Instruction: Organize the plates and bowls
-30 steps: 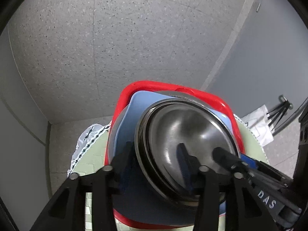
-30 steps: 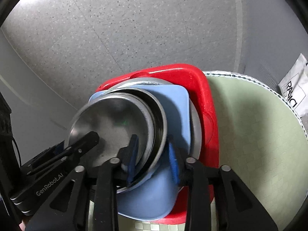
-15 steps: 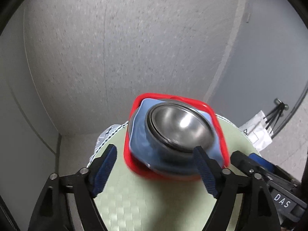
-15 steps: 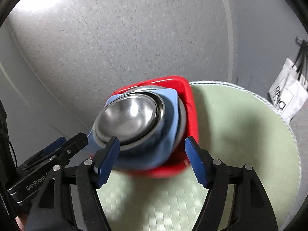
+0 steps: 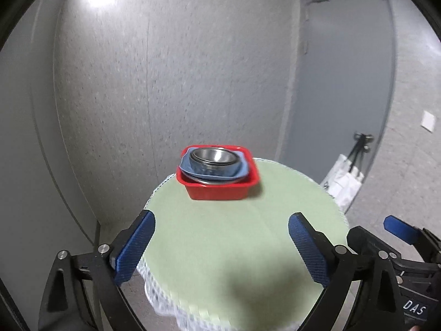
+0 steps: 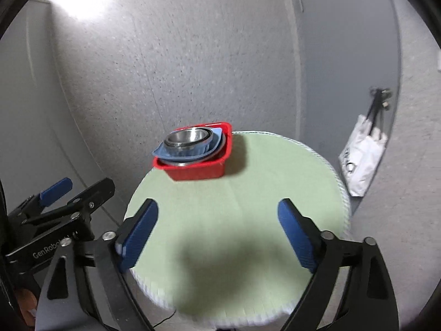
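A red square tub (image 5: 220,189) stands at the far edge of the round green table (image 5: 234,242). In it lie a metal plate, a blue square dish (image 5: 242,167) and nested steel bowls (image 5: 213,155) on top. The same stack shows in the right wrist view: the tub (image 6: 198,172), the blue dish (image 6: 213,144), the bowls (image 6: 187,138). My left gripper (image 5: 222,244) is open and empty, well back from the tub over the table's near half. My right gripper (image 6: 217,235) is open and empty too, beside the left one (image 6: 55,209).
The table (image 6: 275,182) has a white lace edge and stands near a speckled grey wall. A grey door (image 5: 341,82) is to the right. A white bag (image 5: 344,182) hangs by the door, also in the right wrist view (image 6: 361,149).
Both grippers let go of the stacked dishes, opened wide and pulled back and up from the tub. The stack stays in the red tub.
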`<state>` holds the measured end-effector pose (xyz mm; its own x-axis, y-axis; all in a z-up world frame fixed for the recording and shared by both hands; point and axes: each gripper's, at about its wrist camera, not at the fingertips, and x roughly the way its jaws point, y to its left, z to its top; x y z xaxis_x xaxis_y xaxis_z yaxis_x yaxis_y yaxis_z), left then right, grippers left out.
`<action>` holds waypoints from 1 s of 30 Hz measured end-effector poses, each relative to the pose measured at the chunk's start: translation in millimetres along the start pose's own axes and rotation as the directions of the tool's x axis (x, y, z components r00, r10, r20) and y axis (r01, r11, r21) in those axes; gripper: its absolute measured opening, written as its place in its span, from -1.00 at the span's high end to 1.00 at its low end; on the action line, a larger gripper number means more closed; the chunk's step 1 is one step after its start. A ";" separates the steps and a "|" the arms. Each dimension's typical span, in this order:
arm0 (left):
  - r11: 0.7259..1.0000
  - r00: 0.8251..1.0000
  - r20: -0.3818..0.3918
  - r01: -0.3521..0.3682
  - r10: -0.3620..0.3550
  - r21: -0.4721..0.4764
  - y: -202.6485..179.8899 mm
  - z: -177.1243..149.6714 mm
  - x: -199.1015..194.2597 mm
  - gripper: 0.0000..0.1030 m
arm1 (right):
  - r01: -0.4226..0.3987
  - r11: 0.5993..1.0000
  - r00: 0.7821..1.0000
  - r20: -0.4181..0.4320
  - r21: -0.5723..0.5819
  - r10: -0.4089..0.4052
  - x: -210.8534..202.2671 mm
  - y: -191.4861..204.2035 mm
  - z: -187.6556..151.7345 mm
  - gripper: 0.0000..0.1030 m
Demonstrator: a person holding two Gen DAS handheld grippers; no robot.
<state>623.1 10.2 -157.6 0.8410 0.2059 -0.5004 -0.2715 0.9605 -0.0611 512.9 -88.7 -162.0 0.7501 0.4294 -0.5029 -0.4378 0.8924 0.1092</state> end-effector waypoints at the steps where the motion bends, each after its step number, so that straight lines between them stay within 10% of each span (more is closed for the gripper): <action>1: 1.000 1.000 0.017 -0.001 0.001 0.005 -4.5 -8.7 -22.5 -0.90 | 0.017 1.000 1.000 0.015 -0.004 -0.017 -22.4 0.7 -7.8 -0.79; 13: 0.994 0.993 0.085 0.077 -0.083 0.073 -9.1 -101.3 -255.0 -0.99 | 0.136 0.991 0.982 0.133 -0.015 -0.133 -233.9 28.1 -82.3 -1.00; 30: 0.961 0.968 0.136 0.179 -0.210 0.210 91.0 -223.4 -521.4 -0.99 | 0.261 0.960 0.943 0.187 0.099 -0.275 -426.9 154.0 -218.0 -1.00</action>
<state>55.4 -51.5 -95.3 0.9350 0.0228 -0.3540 -0.0120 0.9994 0.0327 17.2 -164.7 -117.4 0.9206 0.1850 -0.3439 -0.1757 0.9827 0.0583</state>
